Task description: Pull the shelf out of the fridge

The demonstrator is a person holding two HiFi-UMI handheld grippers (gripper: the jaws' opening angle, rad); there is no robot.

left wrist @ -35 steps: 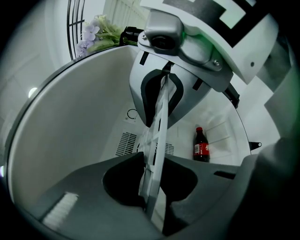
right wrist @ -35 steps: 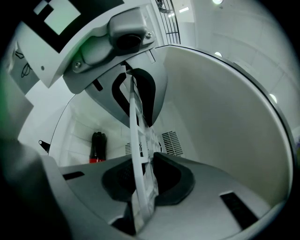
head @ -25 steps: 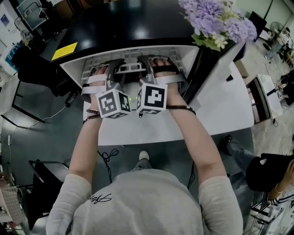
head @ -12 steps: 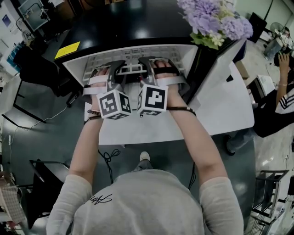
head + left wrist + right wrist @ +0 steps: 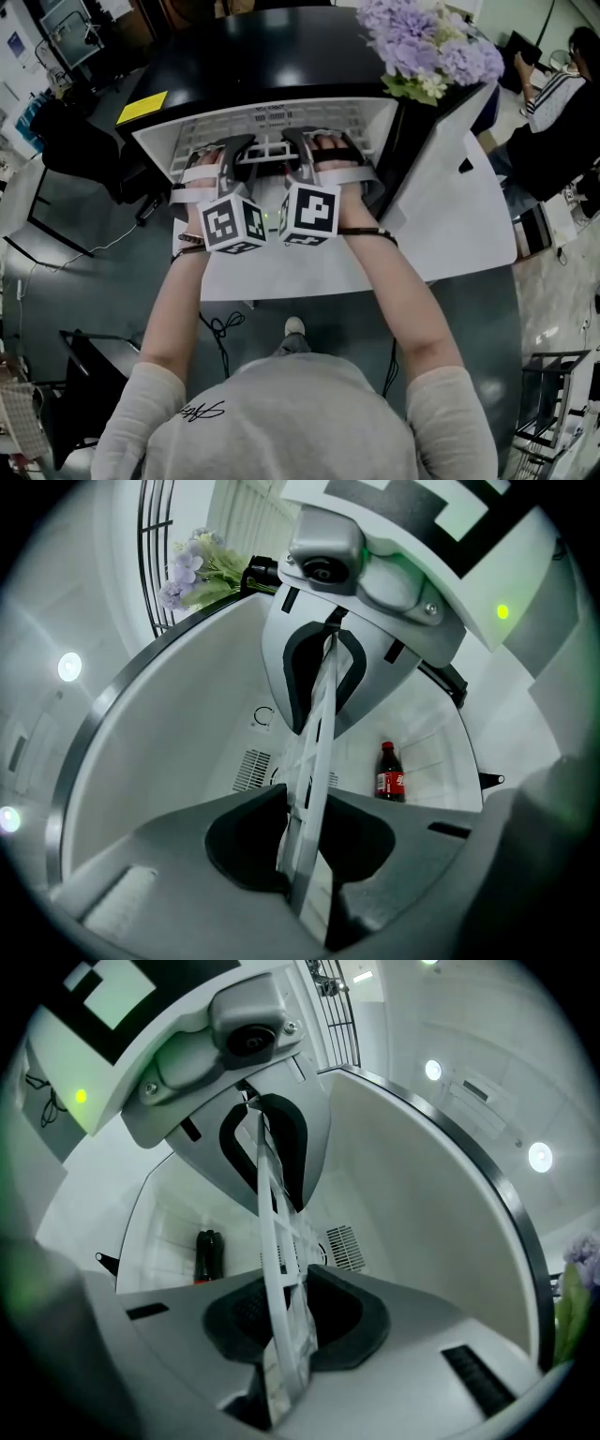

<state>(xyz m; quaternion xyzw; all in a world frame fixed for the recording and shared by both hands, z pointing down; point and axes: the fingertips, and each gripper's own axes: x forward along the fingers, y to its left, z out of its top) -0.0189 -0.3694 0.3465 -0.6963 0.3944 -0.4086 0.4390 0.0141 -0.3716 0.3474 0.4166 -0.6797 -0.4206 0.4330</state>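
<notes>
In the head view a white grid shelf [image 5: 272, 120] sticks partway out of the small black fridge [image 5: 244, 56]. My left gripper [image 5: 236, 152] and right gripper [image 5: 302, 148] sit side by side at its front edge, each shut on it. The left gripper view has the shelf [image 5: 314, 761] edge-on as a thin white slat pinched between the left gripper's [image 5: 309, 761] dark pads. In the right gripper view the right gripper [image 5: 278, 1241] grips the shelf [image 5: 272, 1213] the same way.
The fridge door [image 5: 459, 206] hangs open to the right, with a cola bottle [image 5: 390, 772] in its rack. Purple flowers [image 5: 422, 47] and a yellow note [image 5: 142, 106] lie on the fridge top. A person [image 5: 553, 103] sits at the back right. Cables [image 5: 220, 323] lie on the floor.
A little more of the shelf's grid shows in front of the fridge top, and both grippers have kept their hold. The person at the right has moved toward the back.
</notes>
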